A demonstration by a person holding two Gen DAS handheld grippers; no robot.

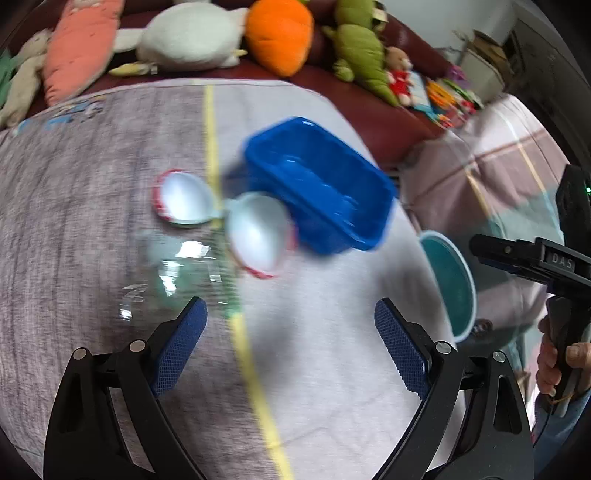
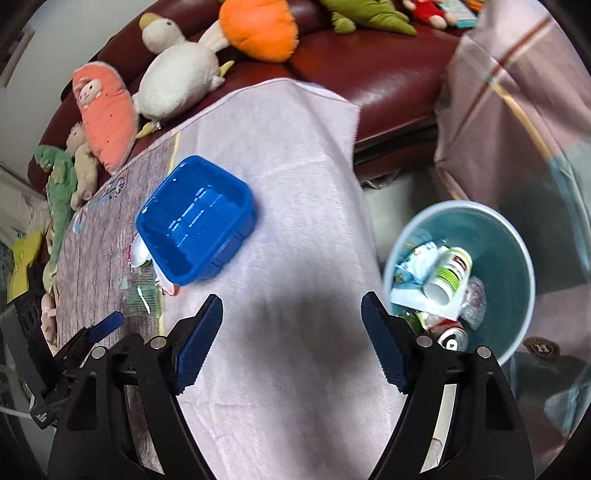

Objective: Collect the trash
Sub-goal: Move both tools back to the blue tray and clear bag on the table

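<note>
On the cloth-covered table (image 1: 332, 369) lie a blue plastic tray (image 1: 317, 184) (image 2: 195, 221), two white paper cups with red rims (image 1: 184, 197) (image 1: 258, 236), and a crumpled clear plastic bottle (image 1: 173, 273). My left gripper (image 1: 290, 350) hangs open above the cloth, nearer than the cups, nothing between its fingers. My right gripper (image 2: 291, 339) is open and empty over the table's right edge. The teal trash bin (image 2: 498, 266) (image 1: 450, 284) stands on the floor to the right, holding cans, a cup and wrappers. In the right wrist view the tray hides most of the cups.
A dark red sofa (image 2: 369, 59) behind the table carries plush toys: an orange carrot (image 1: 279, 33), a white duck (image 2: 177, 74), a green dinosaur (image 1: 362, 51). A plaid cloth (image 2: 517, 110) drapes at the right. A hand (image 1: 554, 362) holds the right gripper's handle.
</note>
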